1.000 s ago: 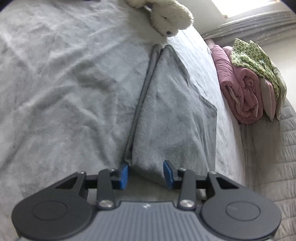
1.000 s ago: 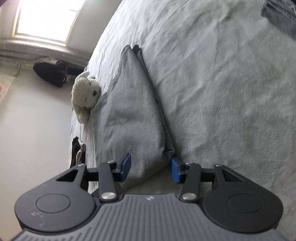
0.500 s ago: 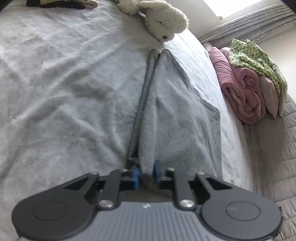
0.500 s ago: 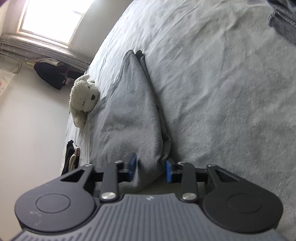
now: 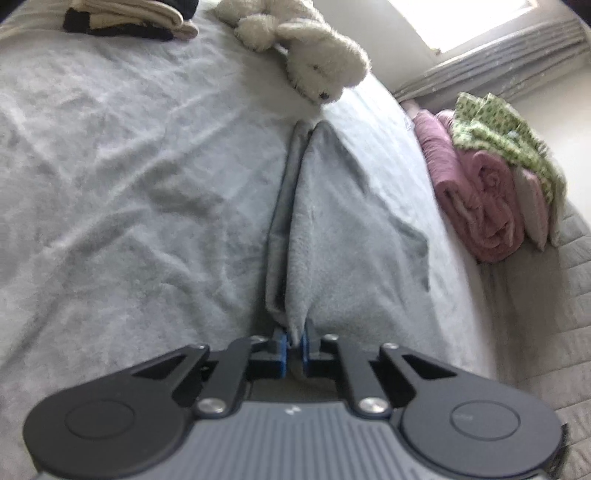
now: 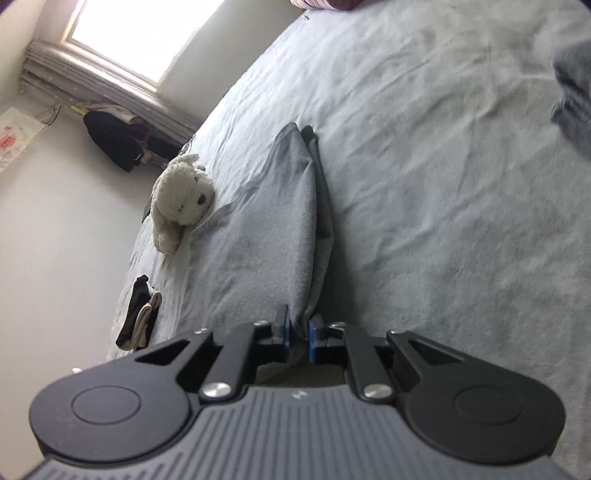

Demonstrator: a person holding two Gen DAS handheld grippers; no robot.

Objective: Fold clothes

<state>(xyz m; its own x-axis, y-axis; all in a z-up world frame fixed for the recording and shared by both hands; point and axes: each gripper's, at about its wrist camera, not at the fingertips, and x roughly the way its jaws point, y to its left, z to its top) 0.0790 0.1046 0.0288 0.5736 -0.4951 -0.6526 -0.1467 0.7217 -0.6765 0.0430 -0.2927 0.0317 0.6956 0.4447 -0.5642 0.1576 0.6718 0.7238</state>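
Note:
A grey garment (image 5: 343,236) lies folded on the grey bed cover, stretched taut between the two grippers. My left gripper (image 5: 293,345) is shut on one near corner of it, the cloth bunched between the blue pads. In the right wrist view the same grey garment (image 6: 266,236) runs away from the camera, and my right gripper (image 6: 298,334) is shut on its opposite corner. Both held corners are lifted a little off the bed.
A white plush toy (image 5: 314,62) lies by the garment's far end, near the bed edge. Rolled pink blankets (image 5: 484,199) with a green patterned cloth (image 5: 506,136) sit beside the bed. Folded dark and beige clothes (image 5: 125,18) lie at the far left. Another grey garment (image 6: 572,99) sits at right.
Both grippers went from open around the garment's corners to shut on them. The corners have since risen and the garment has pulled taut into a ridge.

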